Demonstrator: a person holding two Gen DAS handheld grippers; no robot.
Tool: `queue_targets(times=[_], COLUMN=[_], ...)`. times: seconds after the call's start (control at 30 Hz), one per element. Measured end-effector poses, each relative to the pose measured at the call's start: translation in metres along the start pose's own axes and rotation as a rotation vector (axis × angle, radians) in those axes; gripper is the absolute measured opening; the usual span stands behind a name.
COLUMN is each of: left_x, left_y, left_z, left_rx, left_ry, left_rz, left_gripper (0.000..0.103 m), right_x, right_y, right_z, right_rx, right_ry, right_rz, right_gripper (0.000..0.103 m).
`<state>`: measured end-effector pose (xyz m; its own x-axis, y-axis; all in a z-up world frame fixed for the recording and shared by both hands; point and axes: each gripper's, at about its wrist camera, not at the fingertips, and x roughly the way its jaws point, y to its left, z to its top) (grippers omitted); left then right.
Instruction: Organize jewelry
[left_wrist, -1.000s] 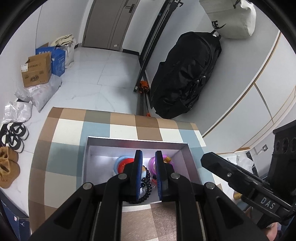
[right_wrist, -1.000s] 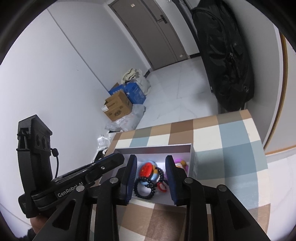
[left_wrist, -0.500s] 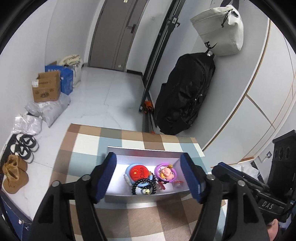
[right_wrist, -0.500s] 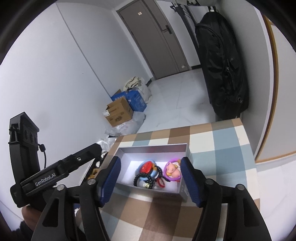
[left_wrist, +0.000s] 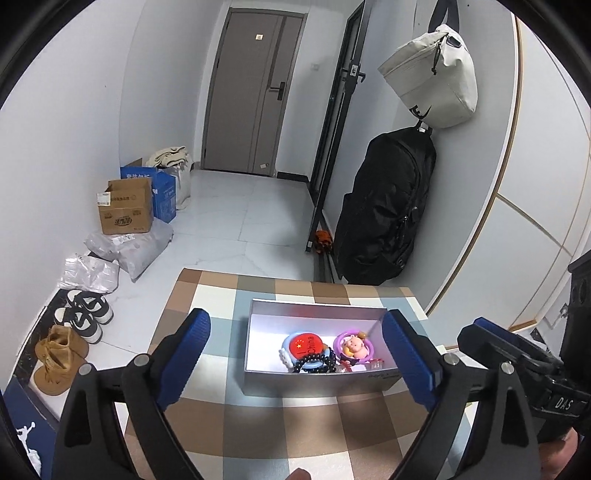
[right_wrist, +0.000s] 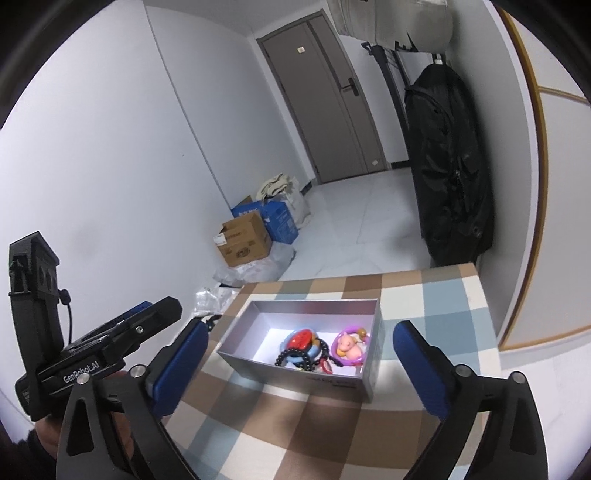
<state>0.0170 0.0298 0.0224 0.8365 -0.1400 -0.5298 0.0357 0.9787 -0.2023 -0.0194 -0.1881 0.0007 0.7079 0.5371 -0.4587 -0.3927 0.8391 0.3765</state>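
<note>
Straight ahead of both wide-open, empty claws, left claw (left_wrist: 295, 363) and right claw (right_wrist: 297, 365), the jewelry (left_wrist: 317, 350) lies inside the grey box (left_wrist: 317, 306), its long axis running left-right on the counter (left_wrist: 207, 295).

"China", in white beside yellow stars, stands on the red round badge (left_wrist: 306, 346) lying in the grey box (left_wrist: 314, 380). "DAS" is printed in white on the black body of the right gripper (left_wrist: 565, 404), to the right of the box. "GenRobot.AI" is printed on the black body of the left gripper (right_wrist: 82, 373), to the left of the box. Print on the box's near wall and on the cardboard carton (left_wrist: 125, 211) is too small to read.
</note>
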Motion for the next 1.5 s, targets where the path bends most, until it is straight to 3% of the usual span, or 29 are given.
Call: queue_targets(times=[0.4, 1.5], left_x=[-0.0045, -0.0017], left_y=[0.002, 0.001], left_z=[-0.0056, -0.0077], left_rx=[-0.01, -0.011], left_ry=[-0.001, 0.027], left_rz=[0.039, 0.032], left_gripper=[0.092, 0.092], right_x=[-0.0043, -0.0048], right_y=[0.0007, -0.0004], right_z=[-0.0044, -0.0035], right_rx=[-0.026, -0.026], right_ry=[-0.004, 0.001], right_rz=[-0.025, -0.028], right_gripper=[0.103, 0.103])
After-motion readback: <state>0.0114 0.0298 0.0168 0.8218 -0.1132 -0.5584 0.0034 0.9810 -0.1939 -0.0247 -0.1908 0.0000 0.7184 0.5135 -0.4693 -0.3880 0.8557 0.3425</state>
